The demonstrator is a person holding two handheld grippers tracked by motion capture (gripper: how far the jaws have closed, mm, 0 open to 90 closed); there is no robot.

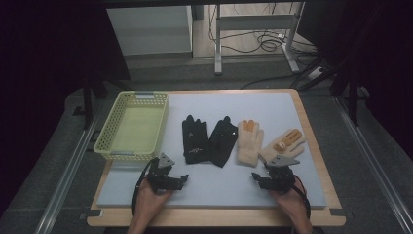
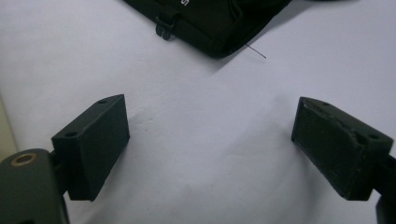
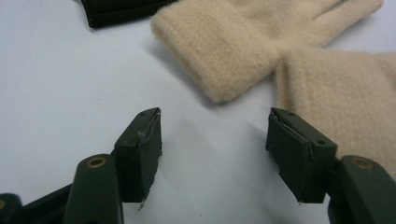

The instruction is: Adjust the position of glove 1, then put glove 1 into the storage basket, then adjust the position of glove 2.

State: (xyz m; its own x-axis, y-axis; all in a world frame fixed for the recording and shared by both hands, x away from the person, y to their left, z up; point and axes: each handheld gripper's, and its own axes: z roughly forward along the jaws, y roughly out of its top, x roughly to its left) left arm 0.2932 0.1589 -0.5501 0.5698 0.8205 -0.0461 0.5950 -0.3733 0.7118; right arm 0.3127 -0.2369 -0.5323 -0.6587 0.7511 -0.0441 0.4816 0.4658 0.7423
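My left gripper (image 2: 210,144): jaws wide apart over bare mat, black gloves (image 2: 210,23) just ahead. My right gripper (image 3: 215,149): jaws apart, holding nothing, beige gloves (image 3: 243,51) ahead, one cuff beside the right jaw.

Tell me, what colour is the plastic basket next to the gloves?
The slotted plastic basket is pale yellow-green, with small grey handle pieces at its ends. It shows best in the high view.

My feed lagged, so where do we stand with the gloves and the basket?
Nothing looks done: the basket holds nothing, and all four gloves lie on the mat, two black gloves and two beige gloves. Nothing is in hand; the left gripper and right gripper are open, just short of the cuffs. Every glove is left, presumably for the basket.
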